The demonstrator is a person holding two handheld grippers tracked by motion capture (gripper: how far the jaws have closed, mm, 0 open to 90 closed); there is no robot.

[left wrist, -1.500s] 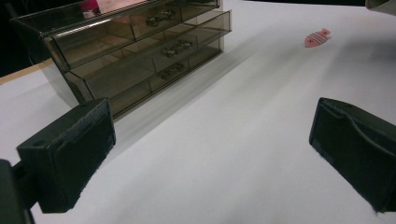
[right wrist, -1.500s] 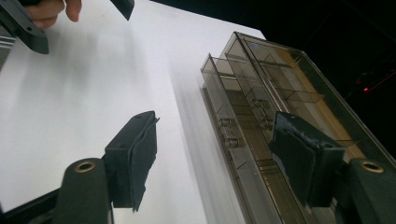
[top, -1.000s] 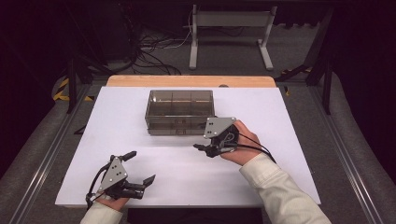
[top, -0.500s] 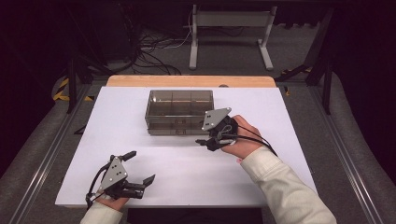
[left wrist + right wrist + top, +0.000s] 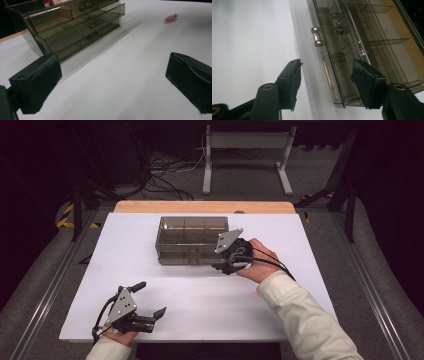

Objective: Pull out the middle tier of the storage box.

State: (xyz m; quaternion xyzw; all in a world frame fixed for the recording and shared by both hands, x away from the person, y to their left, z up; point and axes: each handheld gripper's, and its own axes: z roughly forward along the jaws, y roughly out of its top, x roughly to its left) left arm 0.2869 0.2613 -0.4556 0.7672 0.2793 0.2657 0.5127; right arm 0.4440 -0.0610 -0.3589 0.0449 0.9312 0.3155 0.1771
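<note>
My right gripper (image 5: 226, 265) sits at the front right corner of the smoky drawer box (image 5: 192, 239), jaws apart and just closing in, with the lowest drawer's (image 5: 337, 82) protruding edge between them but no pad pressing on it yet. Its small metal handle (image 5: 316, 37) lies just ahead of my left jaw. My left gripper (image 5: 149, 302) rests near the desk's (image 5: 200, 295) front edge, jaws wide apart over bare white surface, the box well ahead.
</note>
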